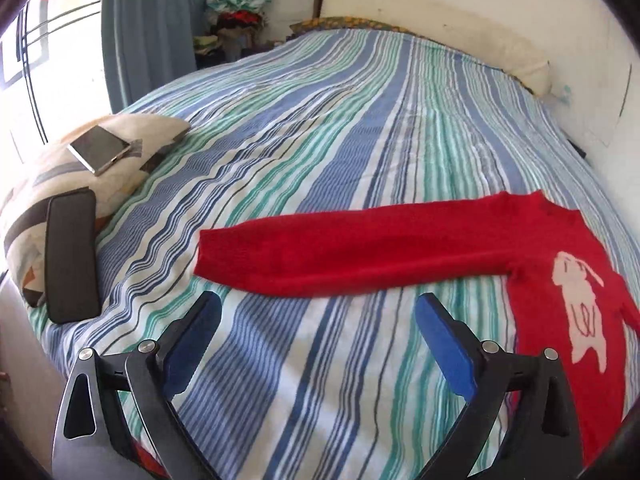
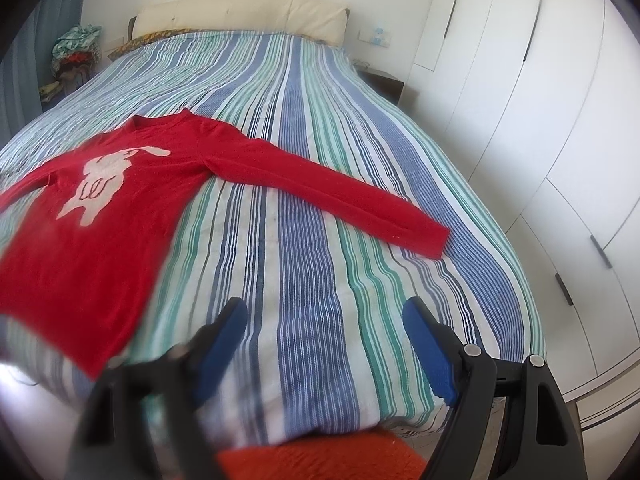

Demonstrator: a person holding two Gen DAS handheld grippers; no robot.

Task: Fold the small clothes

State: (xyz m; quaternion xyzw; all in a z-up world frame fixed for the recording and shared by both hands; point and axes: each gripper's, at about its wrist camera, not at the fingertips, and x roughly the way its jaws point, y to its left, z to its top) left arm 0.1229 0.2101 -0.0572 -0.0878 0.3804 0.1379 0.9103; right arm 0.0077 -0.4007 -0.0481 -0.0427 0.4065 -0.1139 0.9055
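One red sweater point(image 1: 360, 252) flat on the striped bed point(image 1: 320, 128), sleeve stretched crosswise toward the pillow-side edge, left gripper point(image 1: 318, 312) spread wide and empty, right wrist view: other sleeve reaching toward the wardrobe-side edge, collar toward the headboard point(image 2: 240, 14), right gripper point(image 2: 324, 320) parted, empty

Striped bed point(image 2: 304, 208) under flat red sweater point(image 2: 92, 216), pillow point(image 1: 80, 168).

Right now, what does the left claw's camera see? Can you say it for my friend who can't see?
A red sweater with a white animal picture lies flat on a striped bed, one sleeve stretched out sideways. The open left claw hovers near the sleeve, holding nothing. A pillow with a book on it sits at the left.
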